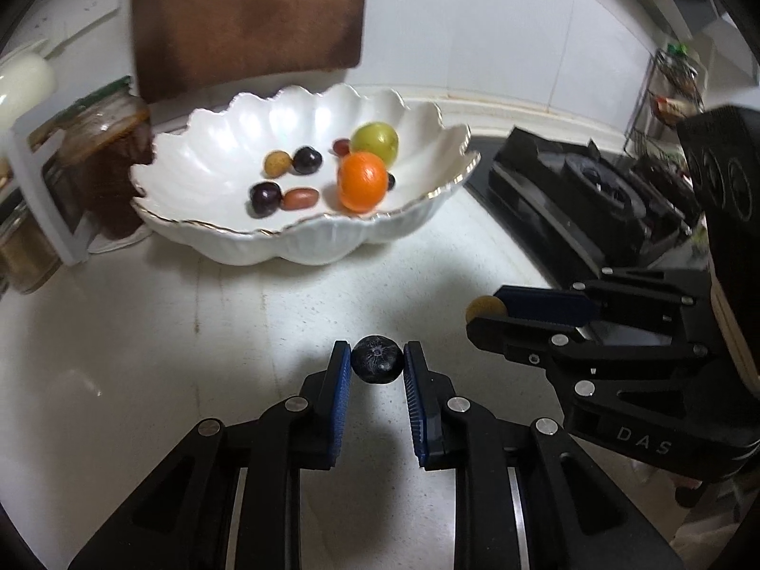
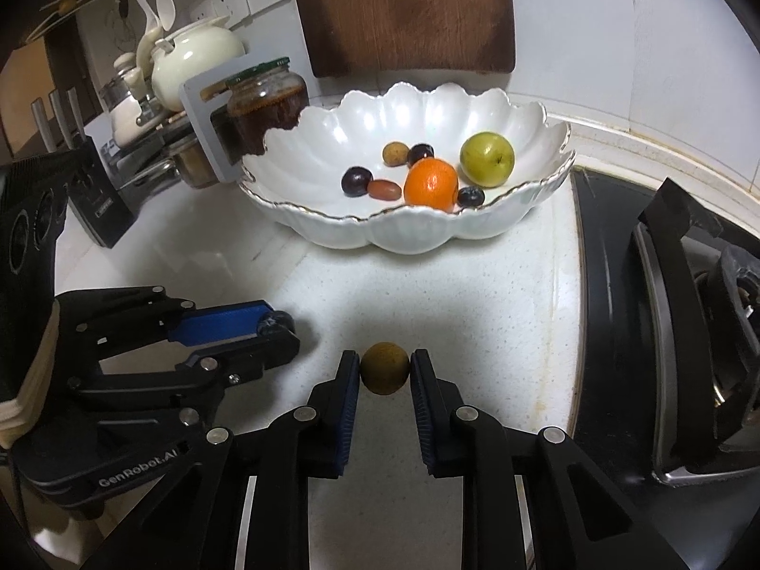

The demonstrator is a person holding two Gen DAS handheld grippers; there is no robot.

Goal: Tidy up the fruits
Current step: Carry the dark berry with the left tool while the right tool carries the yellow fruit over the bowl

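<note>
Blueberry (image 1: 377, 359) clamped in left gripper (image 1: 377, 362), longan (image 2: 385, 368) in right gripper (image 2: 385, 370), bare counter (image 2: 427, 285) before bowl (image 2: 408, 232).

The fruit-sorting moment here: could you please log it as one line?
left gripper: shut on blueberry | right gripper: shut on longan | bowl: holds orange, green fruit
</note>
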